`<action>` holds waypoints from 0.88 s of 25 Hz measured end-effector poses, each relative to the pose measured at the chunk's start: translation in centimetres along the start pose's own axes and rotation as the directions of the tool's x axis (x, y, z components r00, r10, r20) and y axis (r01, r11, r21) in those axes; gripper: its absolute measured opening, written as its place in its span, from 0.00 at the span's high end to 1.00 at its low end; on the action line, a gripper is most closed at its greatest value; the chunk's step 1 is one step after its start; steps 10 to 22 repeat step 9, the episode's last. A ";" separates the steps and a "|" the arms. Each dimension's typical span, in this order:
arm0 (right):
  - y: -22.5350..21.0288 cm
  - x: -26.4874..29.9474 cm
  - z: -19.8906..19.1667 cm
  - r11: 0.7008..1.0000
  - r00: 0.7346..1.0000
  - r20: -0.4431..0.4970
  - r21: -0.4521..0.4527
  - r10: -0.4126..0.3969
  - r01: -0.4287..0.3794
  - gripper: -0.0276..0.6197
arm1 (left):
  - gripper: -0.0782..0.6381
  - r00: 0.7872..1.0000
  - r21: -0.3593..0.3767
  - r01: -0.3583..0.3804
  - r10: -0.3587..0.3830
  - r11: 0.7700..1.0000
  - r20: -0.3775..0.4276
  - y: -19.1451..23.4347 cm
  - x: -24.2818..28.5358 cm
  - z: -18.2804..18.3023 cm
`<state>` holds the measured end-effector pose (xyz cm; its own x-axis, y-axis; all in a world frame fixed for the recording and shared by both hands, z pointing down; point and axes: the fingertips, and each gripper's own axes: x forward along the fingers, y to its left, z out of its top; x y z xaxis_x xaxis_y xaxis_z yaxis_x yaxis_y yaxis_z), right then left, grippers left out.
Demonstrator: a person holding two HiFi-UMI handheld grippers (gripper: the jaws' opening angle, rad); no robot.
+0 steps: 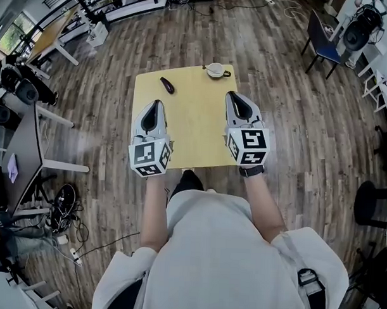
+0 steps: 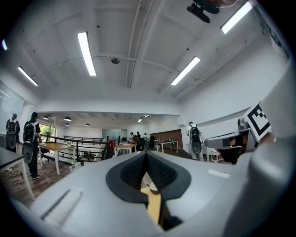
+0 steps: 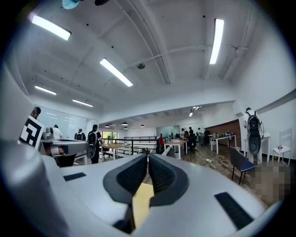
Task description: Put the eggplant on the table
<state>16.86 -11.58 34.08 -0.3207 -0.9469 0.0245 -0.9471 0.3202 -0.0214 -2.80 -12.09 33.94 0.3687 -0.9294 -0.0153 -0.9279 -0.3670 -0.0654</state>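
A person stands at a yellow tabletop [image 1: 194,128] with the left gripper [image 1: 157,107] and the right gripper [image 1: 237,100] held level, side by side, over the part of the surface nearer the person than the white bowl [image 1: 215,70] at the far edge. The eggplant [image 1: 167,85], dark and slender, lies flat on the wood, just left of the bowl and a little nearer the person, well apart from both tools. Its resting place suggests the task's goal is already met. The left gripper view shows the fingers [image 2: 134,172] clenched together with nothing between them, only a sliver of tabletop and the bowl seen past them. The right gripper view shows the same: fingers [image 3: 162,175] pressed tight on empty air. Both tools sit short of the bowl and clear of the eggplant, a posture that reads as hands off the job, not as a reach for it.
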 end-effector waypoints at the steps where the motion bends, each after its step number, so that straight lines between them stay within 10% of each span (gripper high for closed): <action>1: 0.0 -0.1 0.0 1.000 1.000 0.001 0.001 0.000 0.000 0.93 | 0.88 1.000 0.003 0.003 -0.003 1.000 0.002 -0.2 0.2 0.1; 22: -0.6 -1.4 -2.5 1.000 0.999 -0.049 0.026 -0.004 0.005 0.93 | 0.88 0.999 0.010 0.036 -0.035 0.999 -0.036 -2.9 -0.2 -1.5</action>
